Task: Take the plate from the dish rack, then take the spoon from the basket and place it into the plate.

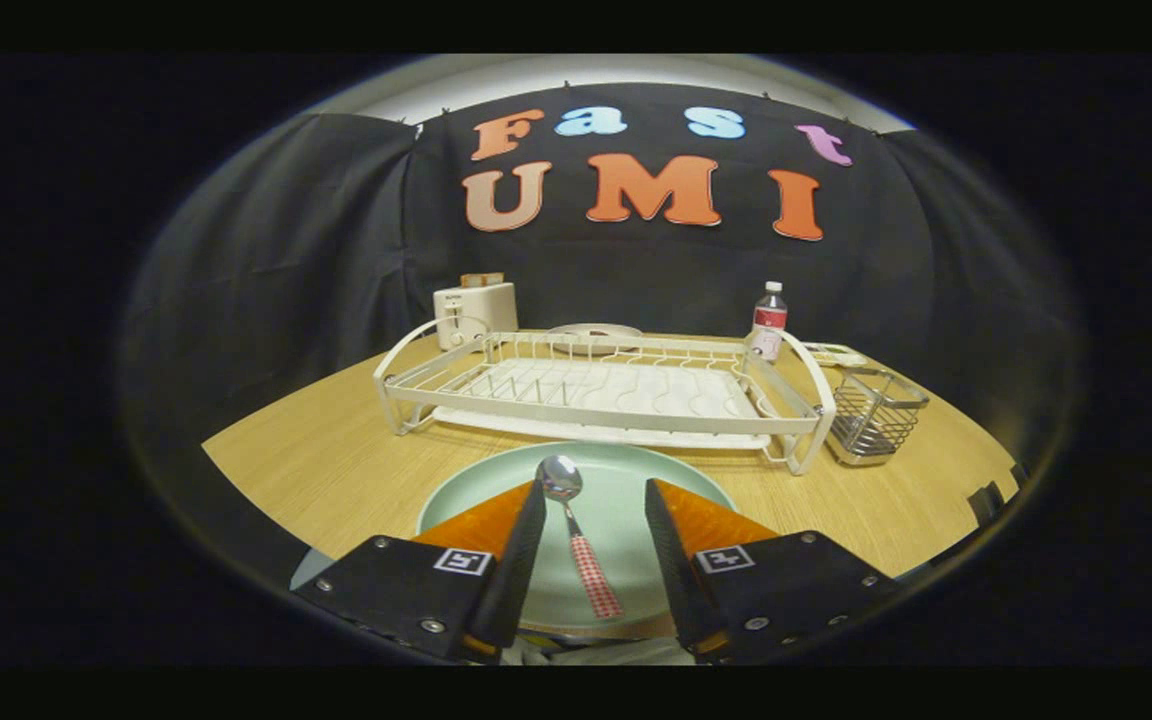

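Resting in one pale green plate (626,480) on the counter (336,460) is one spoon (576,540), bowl pointing away, lying between the fingers of the tongs (596,530), which are released and clear of it. Beyond stand one dish rack (596,395), one wire basket (876,415), one toaster (474,312) and one bottle (768,320).

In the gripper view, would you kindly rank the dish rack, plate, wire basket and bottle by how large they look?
1. dish rack
2. plate, though partly hidden by the open gripper and close to the camera
3. wire basket
4. bottle, farthest back, so its rank is unsure
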